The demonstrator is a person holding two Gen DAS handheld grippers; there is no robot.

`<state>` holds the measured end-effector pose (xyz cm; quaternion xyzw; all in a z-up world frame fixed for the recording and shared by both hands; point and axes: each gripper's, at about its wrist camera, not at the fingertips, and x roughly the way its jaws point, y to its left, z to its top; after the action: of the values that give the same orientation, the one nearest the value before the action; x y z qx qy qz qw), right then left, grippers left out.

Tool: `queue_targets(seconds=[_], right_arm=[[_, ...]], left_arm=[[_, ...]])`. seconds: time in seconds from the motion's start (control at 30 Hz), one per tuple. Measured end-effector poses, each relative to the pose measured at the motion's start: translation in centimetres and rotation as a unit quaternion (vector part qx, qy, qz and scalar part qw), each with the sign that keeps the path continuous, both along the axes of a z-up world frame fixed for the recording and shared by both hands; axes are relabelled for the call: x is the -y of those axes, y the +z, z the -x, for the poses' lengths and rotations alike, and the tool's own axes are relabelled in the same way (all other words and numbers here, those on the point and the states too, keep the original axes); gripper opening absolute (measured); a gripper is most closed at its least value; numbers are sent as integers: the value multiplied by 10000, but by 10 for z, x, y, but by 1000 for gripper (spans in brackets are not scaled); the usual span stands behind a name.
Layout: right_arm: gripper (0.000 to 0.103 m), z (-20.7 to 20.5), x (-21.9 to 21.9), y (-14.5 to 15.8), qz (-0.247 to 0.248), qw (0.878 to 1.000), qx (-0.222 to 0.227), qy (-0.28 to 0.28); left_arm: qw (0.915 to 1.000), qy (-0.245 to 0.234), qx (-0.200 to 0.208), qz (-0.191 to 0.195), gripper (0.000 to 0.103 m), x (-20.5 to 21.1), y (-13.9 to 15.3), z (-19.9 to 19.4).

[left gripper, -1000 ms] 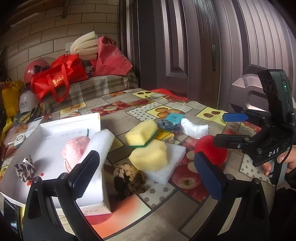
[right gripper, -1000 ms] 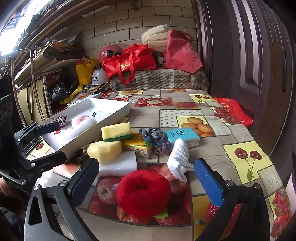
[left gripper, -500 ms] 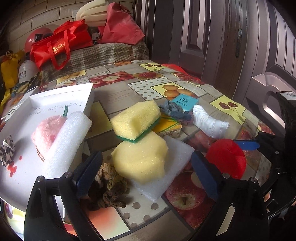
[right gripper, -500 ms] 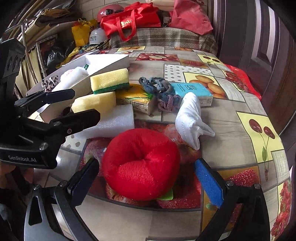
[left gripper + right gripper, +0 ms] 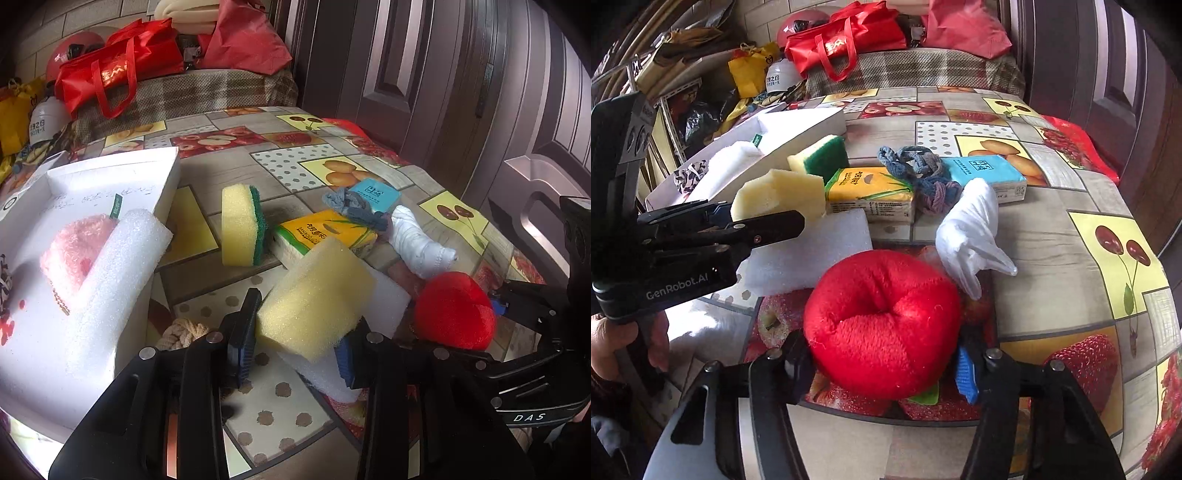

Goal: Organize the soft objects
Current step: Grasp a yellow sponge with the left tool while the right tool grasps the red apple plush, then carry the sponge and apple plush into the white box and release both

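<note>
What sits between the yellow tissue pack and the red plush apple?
A white foam sheet lies between the tissue pack and red plush apple, clearest in the right wrist view.

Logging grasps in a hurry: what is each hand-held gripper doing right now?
Left hand-held gripper: closed on the yellow sponge.
Right hand-held gripper: closed on the red plush apple.

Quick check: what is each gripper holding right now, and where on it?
Left gripper pinches the plain yellow sponge across its near end. Right gripper squeezes the red plush apple across its near lower sides.
</note>
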<state>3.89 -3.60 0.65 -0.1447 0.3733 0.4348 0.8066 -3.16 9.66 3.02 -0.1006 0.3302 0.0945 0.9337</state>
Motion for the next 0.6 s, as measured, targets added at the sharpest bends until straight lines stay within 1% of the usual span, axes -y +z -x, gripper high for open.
queue_targets(seconds=[0.1, 0.17, 0.27, 0.33, 0.43, 0.5, 0.6], right_arm=[[60, 2, 11, 11, -373, 9991, 187, -120], [60, 7, 19, 25, -689, 9955, 588, -259], [60, 16, 25, 41, -1121, 9839, 1294, -523], [60, 19, 25, 45, -1410, 9757, 1546, -653], [60, 19, 25, 48, -1634, 9690, 1674, -797], [60, 20, 26, 50, -1690, 9663, 1745, -856], [60, 15, 27, 50, -1705, 9661, 1719, -899]], left_arm=[[9993, -105, 313, -191, 33, 8, 9, 9], [9982, -149, 487, -315, 32, 13, 15, 14], [9953, -193, 839, -453, 32, 17, 22, 25], [9928, -160, 1062, -523, 32, 19, 27, 34], [9895, -3, 1320, -587, 32, 16, 32, 44], [9868, 105, 1413, -782, 32, 16, 34, 49], [9824, 189, 1506, -1091, 32, 14, 36, 58]])
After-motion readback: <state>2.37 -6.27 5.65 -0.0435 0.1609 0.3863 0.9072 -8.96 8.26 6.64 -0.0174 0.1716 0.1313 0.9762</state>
